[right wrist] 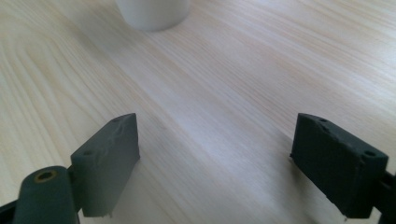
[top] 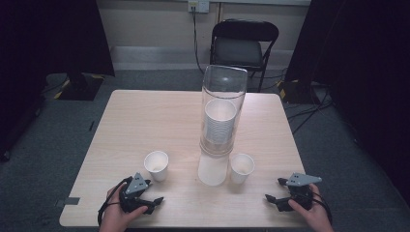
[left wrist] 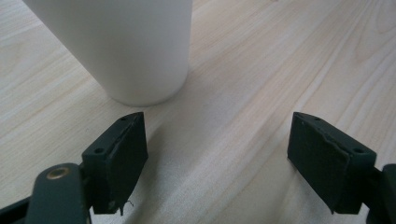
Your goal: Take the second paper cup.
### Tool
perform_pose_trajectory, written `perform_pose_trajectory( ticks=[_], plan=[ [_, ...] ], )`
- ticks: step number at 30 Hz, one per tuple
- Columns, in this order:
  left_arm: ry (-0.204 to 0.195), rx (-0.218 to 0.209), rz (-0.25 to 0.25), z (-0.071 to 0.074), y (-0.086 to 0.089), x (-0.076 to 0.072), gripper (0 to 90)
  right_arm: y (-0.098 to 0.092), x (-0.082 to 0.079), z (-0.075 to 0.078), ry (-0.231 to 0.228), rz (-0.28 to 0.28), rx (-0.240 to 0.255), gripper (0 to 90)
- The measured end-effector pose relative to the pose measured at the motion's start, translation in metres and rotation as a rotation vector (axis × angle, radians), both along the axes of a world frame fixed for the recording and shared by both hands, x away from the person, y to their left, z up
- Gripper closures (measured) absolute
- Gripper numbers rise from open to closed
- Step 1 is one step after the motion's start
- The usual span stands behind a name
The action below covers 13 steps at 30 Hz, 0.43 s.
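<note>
Both claws spread, empty, low on table [top: 145,116]: left gripper [top: 147,195] at 7 o'clock, right gripper [top: 276,191] at 5. Paper cup [top: 156,166] just ahead of left; second cup [top: 241,167] near right. Clear dispenser tube [top: 222,111] centre, cups stacked inside, probably feeding downward.

Matt pale wood-grain table [top: 145,116], clear, perhaps plastic, glossy tube [top: 224,96].

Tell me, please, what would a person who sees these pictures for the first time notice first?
The eye goes first to the tall clear cylinder at the middle of the table, with a stack of white cups inside it. Two single white cups stand near its base, the left cup and the right cup. Nearer the person, the left gripper and the right gripper rest open.
</note>
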<state>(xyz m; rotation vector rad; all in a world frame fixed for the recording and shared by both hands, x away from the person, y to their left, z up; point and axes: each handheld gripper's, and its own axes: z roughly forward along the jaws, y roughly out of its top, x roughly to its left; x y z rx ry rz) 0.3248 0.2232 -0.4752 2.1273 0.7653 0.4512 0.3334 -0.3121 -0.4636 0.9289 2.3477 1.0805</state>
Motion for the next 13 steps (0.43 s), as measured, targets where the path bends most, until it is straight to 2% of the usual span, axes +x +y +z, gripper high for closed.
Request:
perform_pose_trajectory(
  ticks=[1, 2, 13],
  plan=[
    [0.000, 0.000, 0.000, 0.0000, 0.0000, 0.0000, 19.5, 0.0000, 0.0000, 0.0000, 0.000, 0.000, 0.000, 14.5],
    [0.000, 0.000, 0.000, 0.0000, 0.0000, 0.0000, 19.5, -0.0010, -0.0002, -0.0003, -0.009, 0.005, -0.020, 14.0],
    [0.002, 0.001, 0.001, 0.0000, 0.0000, -0.0002, 19.4, -0.0011, 0.0010, -0.0003, -0.003, 0.010, -0.020, 13.1]
  ],
)
